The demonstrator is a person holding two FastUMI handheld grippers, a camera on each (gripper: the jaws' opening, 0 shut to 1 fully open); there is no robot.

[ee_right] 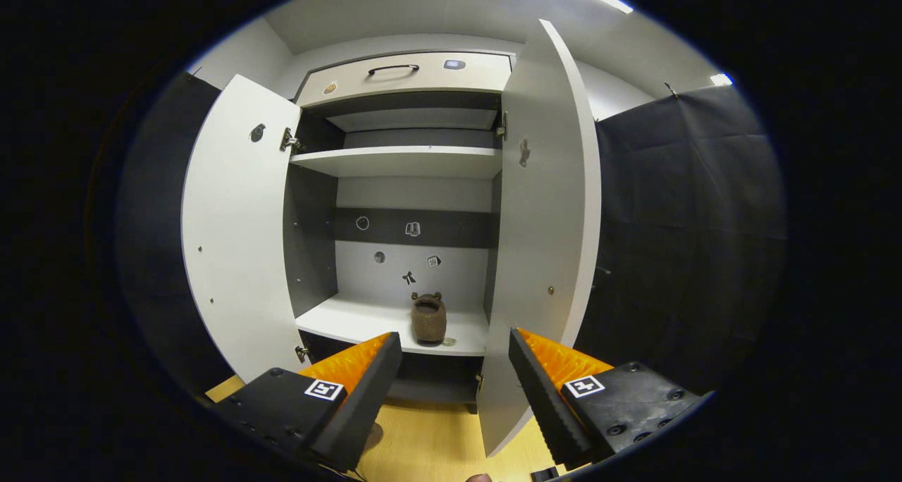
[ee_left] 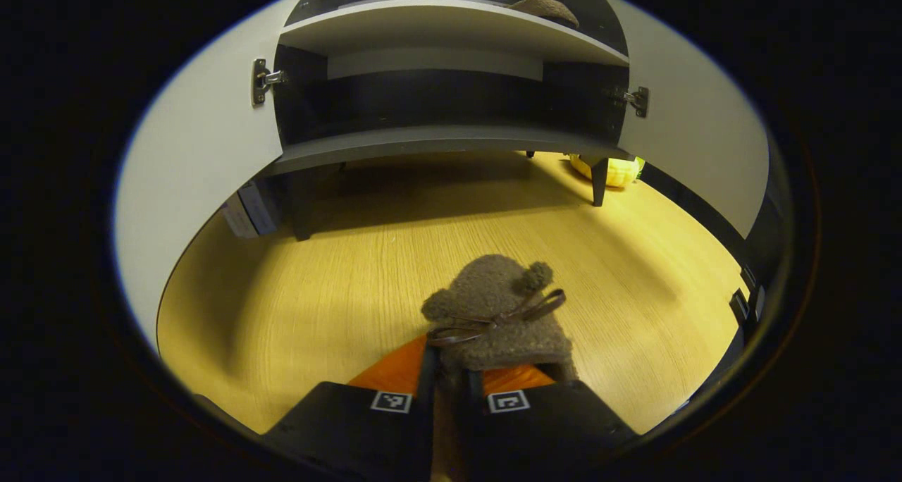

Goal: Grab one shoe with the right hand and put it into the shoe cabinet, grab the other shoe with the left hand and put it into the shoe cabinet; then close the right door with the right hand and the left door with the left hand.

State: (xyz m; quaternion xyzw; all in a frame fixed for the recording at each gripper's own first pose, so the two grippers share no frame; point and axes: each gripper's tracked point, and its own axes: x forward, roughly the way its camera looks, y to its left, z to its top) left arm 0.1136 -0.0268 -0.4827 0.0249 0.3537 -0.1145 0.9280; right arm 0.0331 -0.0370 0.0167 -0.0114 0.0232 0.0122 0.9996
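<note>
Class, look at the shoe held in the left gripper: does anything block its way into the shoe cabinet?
Nothing visible does. The left gripper grips the brown shoe above bare wooden floor, and both cabinet doors stand open before the shelf.

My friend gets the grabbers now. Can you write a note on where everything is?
Left tool: shut on the brown shoe, low over the wooden floor, facing the cabinet.
Right tool: open, empty, before the cabinet.
Done: other shoe is on the lower shelf.
Left: shelve the held shoe, then close the right door and the left door, both open.
</note>
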